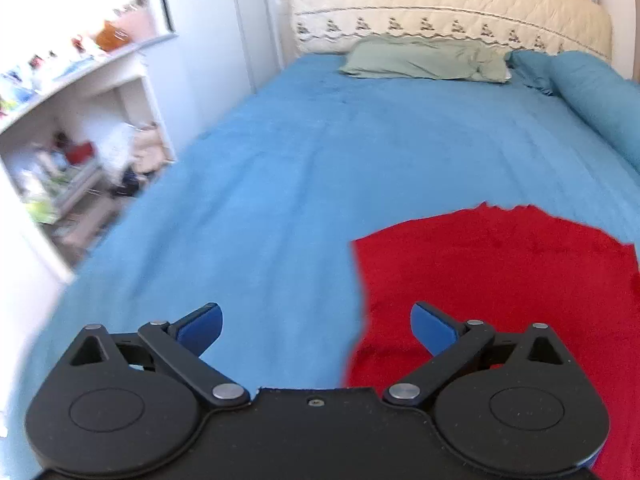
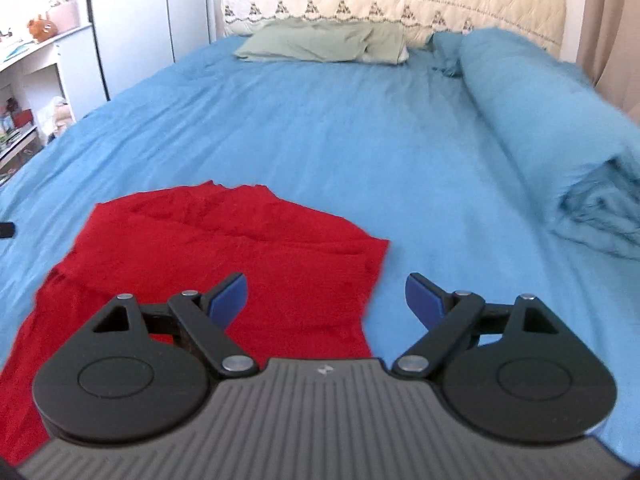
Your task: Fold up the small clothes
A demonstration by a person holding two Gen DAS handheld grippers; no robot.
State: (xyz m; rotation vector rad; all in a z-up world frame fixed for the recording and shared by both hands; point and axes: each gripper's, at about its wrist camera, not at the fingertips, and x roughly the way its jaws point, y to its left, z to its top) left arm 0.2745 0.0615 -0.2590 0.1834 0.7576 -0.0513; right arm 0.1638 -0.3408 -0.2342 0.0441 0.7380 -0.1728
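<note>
A small red garment (image 1: 492, 280) lies spread flat on the blue bedsheet (image 1: 280, 184). In the left wrist view it fills the lower right; my left gripper (image 1: 316, 326) is open and empty, held above the garment's left edge. In the right wrist view the garment (image 2: 224, 248) lies at lower left with a few wrinkles; my right gripper (image 2: 326, 300) is open and empty, above the garment's right edge. The near part of the garment is hidden under both grippers.
A green pillow (image 1: 424, 60) and a cream quilted headboard (image 1: 440, 4) are at the far end. A rolled blue blanket (image 2: 552, 120) lies along the right side of the bed. White shelves (image 1: 76, 128) with clutter stand to the left of the bed.
</note>
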